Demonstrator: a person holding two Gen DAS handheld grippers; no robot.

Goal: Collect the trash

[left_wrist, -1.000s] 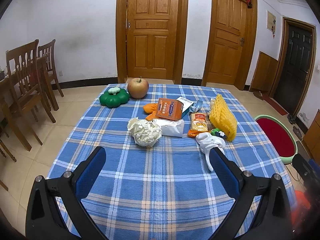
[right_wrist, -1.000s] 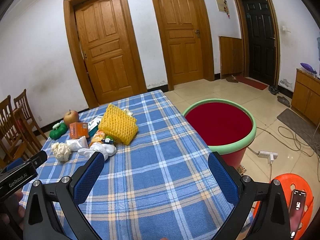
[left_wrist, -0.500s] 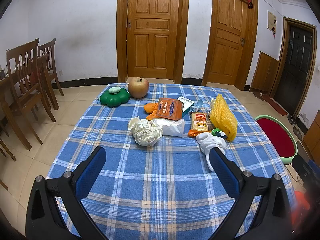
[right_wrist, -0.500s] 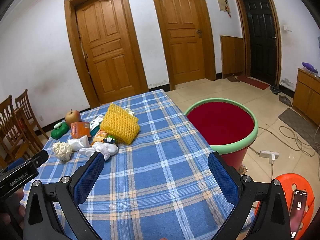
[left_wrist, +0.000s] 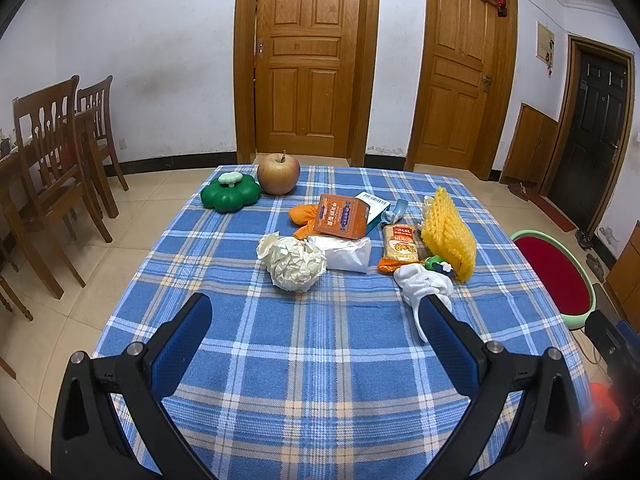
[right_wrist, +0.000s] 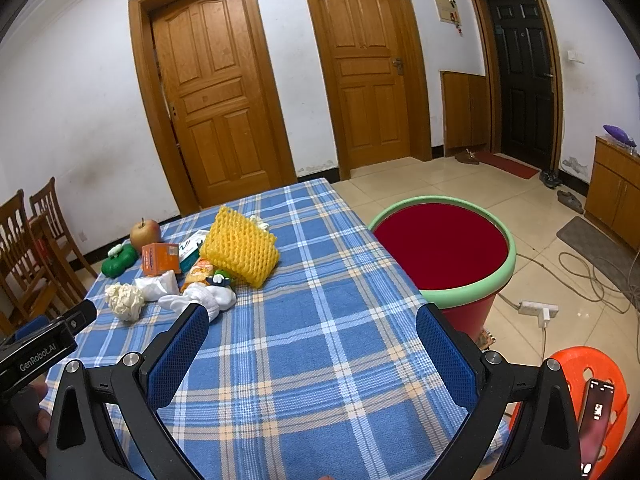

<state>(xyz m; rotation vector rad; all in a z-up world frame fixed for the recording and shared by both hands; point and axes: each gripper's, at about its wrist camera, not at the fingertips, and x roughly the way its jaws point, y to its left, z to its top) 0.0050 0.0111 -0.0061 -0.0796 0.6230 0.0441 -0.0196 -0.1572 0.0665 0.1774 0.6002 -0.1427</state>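
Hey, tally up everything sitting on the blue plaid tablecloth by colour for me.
White: 3, crumpled paper ball, plastic bag, cloth
Orange: 3, carton, peel-like scrap, snack packet
Yellow: 1, foam fruit net
Green: 1, pumpkin-shaped lid
Red-yellow: 1, apple
Teal-white: 1, flat box
Total: 10

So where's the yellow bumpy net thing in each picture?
Left wrist view: the yellow foam net lies right of centre on the table, standing on edge beside the snack packet.
Right wrist view: the same net sits left of centre, its broad face showing.
Shared landmark: the apple at the table's far end.
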